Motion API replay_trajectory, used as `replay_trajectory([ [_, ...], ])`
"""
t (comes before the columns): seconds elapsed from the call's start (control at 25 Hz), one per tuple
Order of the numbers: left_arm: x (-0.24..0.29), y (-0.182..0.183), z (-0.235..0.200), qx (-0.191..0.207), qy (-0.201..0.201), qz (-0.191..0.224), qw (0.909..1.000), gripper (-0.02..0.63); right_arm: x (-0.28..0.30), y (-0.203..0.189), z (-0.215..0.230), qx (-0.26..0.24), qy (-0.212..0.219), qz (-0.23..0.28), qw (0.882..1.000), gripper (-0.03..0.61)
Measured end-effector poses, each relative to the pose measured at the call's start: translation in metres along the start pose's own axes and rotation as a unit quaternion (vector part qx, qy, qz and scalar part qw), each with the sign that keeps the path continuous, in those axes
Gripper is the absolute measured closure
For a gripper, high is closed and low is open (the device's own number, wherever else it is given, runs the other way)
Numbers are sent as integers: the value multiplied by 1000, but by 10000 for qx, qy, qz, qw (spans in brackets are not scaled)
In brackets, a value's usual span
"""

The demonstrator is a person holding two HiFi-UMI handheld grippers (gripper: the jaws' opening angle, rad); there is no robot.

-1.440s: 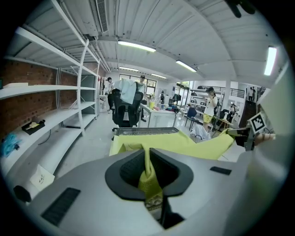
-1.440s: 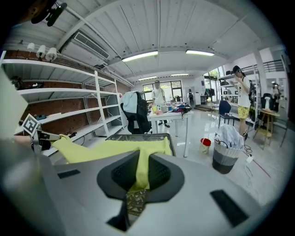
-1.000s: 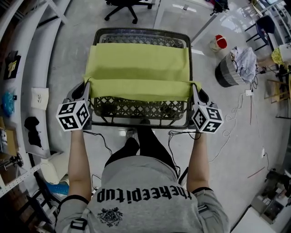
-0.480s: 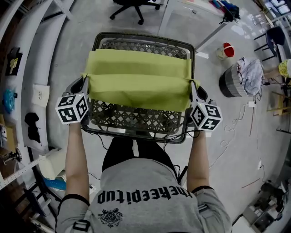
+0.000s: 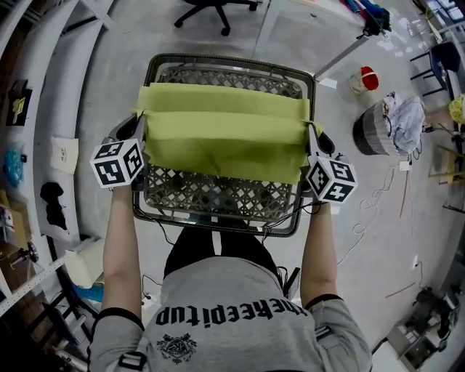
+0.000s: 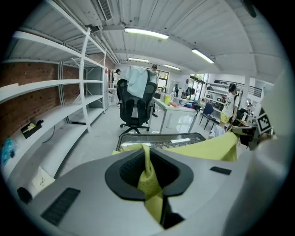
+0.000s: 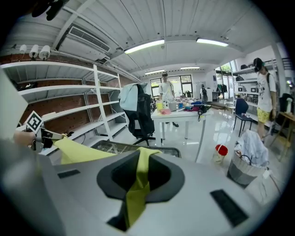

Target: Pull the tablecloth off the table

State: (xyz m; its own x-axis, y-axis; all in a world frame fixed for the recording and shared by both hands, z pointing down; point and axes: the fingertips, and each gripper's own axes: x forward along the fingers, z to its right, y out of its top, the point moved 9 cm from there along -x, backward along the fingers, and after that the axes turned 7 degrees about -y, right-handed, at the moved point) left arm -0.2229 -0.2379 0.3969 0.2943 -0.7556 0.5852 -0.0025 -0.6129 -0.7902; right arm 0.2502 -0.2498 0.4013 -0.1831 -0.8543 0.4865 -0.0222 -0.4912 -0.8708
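Note:
A yellow-green tablecloth (image 5: 221, 134) lies folded over on a small lattice-top metal table (image 5: 218, 196), covering its far and middle part. My left gripper (image 5: 138, 131) is shut on the cloth's left corner, and the pinched fabric (image 6: 148, 184) shows between its jaws in the left gripper view. My right gripper (image 5: 311, 134) is shut on the right corner, with the cloth (image 7: 136, 189) bunched in its jaws. The cloth hangs stretched between the two grippers, above the table top. The near strip of lattice is bare.
A black office chair (image 5: 218, 11) stands beyond the table. At the right are a dark basket with cloth (image 5: 385, 123) and a red-topped bucket (image 5: 365, 78). White shelving (image 5: 51, 109) runs along the left. Cables trail on the floor at the right (image 5: 378, 189).
Both grippers have moved away from me with the cloth's near edge, folding it further over itself. More bare lattice shows at the table's near side.

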Motion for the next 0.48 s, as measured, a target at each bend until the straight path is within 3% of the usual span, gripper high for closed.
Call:
replay_trajectory([
  [0.48, 63, 10, -14, 93, -303, -228, 9992, 571, 43, -5, 13, 167, -288, -334, 9989, 545],
])
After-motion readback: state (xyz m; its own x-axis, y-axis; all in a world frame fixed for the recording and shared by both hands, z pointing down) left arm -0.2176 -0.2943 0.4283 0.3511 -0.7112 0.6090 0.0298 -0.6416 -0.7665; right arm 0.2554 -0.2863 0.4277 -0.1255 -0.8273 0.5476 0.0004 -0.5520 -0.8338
